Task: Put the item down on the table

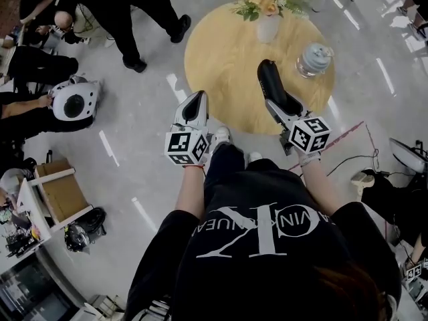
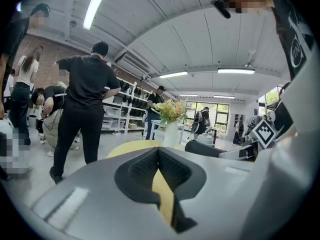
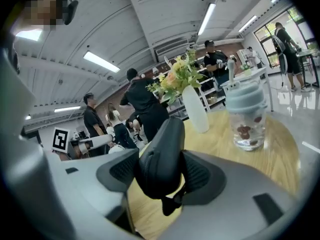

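A black oblong zip case hangs over the near right part of the round wooden table, with my right gripper shut on it. In the right gripper view the case stands up between the dark pads, tilted forward above the tabletop. My left gripper is at the table's near left edge, shut with nothing in it. In the left gripper view its jaws meet, leaving a thin slit through which the yellow tabletop shows.
A white vase of yellow flowers stands at the table's far side and a glass jar with a pale blue lid at its right. People stand at the upper left. A white device and a wooden crate are on the floor at left.
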A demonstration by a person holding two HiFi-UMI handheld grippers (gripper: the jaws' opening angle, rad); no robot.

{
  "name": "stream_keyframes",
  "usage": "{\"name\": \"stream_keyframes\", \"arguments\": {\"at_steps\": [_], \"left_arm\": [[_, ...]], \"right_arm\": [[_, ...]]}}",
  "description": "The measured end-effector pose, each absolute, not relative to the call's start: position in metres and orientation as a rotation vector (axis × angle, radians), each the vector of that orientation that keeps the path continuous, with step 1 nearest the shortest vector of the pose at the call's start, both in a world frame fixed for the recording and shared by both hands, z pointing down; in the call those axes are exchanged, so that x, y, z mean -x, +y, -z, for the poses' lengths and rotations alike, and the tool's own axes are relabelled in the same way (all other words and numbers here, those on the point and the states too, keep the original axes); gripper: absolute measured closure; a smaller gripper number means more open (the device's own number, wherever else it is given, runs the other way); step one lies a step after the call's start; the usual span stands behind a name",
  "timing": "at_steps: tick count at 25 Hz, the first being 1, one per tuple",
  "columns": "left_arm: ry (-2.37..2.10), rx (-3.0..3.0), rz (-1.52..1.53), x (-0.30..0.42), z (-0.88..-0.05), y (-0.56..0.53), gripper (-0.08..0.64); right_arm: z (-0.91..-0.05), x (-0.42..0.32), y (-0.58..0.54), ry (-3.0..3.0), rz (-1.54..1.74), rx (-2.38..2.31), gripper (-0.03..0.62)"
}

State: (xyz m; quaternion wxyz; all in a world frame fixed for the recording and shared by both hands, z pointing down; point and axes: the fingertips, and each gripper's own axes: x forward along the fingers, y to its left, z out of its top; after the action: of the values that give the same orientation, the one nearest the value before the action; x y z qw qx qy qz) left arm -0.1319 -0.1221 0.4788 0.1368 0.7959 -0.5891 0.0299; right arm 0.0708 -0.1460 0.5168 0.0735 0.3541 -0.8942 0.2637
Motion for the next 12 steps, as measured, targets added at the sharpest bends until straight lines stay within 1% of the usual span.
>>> {"name": "stream_keyframes", "arguments": {"at_steps": [12], "left_arm": [[-1.572, -2.337, -0.132, 0.145, -0.5, -0.16, 0.548]], "right_arm": [[-0.546, -0.053, -0.168, -2.571, -0.87, -1.148, 0.324]]}}
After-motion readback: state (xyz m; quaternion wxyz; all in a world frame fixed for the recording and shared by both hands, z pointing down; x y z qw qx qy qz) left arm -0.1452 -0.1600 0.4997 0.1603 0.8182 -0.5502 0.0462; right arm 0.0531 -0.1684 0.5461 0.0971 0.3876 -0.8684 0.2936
